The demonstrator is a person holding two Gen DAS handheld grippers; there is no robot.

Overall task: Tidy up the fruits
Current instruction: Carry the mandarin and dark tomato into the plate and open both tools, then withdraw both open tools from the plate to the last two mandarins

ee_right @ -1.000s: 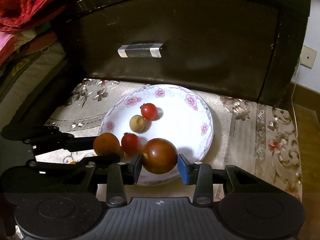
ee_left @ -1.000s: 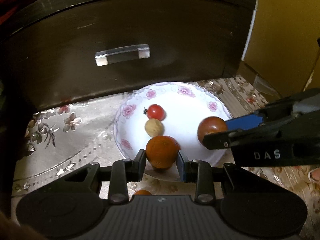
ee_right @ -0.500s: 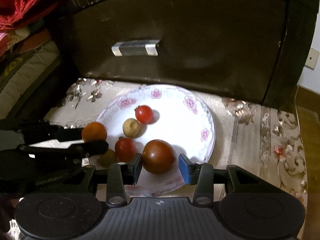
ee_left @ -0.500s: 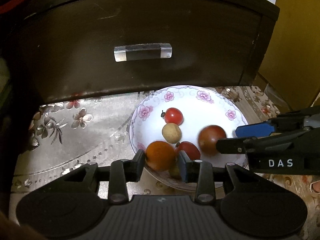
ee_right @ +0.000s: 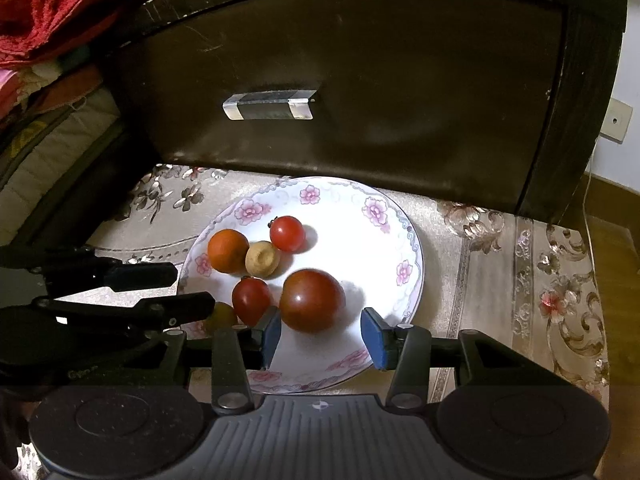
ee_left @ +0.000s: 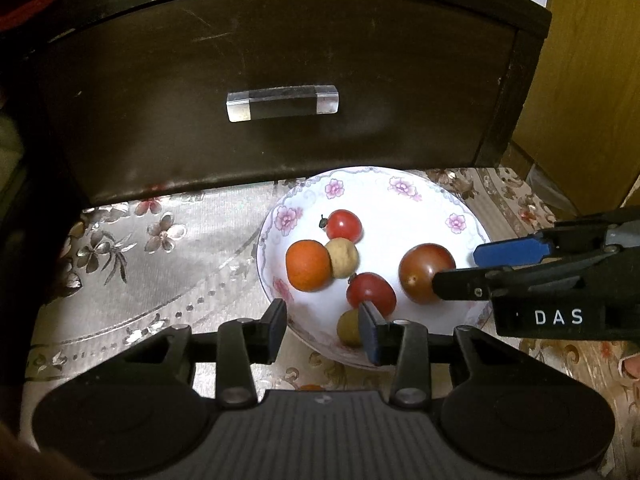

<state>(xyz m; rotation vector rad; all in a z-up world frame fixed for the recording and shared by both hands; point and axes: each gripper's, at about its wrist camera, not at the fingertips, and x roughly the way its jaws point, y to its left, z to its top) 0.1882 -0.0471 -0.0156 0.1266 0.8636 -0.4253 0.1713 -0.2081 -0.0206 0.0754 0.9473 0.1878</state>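
On the plate point(ee_right: 404, 236), at its left, the orange fruit point(ee_right: 227, 250) rests against a tan round fruit point(ee_right: 262, 258), with a small red tomato point(ee_right: 287, 233) just behind them. Nearer the front rim lie a second red tomato point(ee_right: 251, 300) and a yellowish fruit point(ee_left: 348, 326), half hidden by gripper fingers. The left gripper point(ee_left: 323, 326) hovers at that front rim with nothing between its pads, its jaws well apart and empty. To the right, the big dark-red tomato point(ee_right: 312, 300) sits on the plate between the pads of the right gripper point(ee_right: 320, 334), which touch it on neither side; those jaws are opening. Judging by this, the step in hand is the release of fruit onto the plate, and all visible fruit already lies there. The next move likely calls for drawing both grippers back and up without nudging the round fruit, which would roll easily on the smooth plate.
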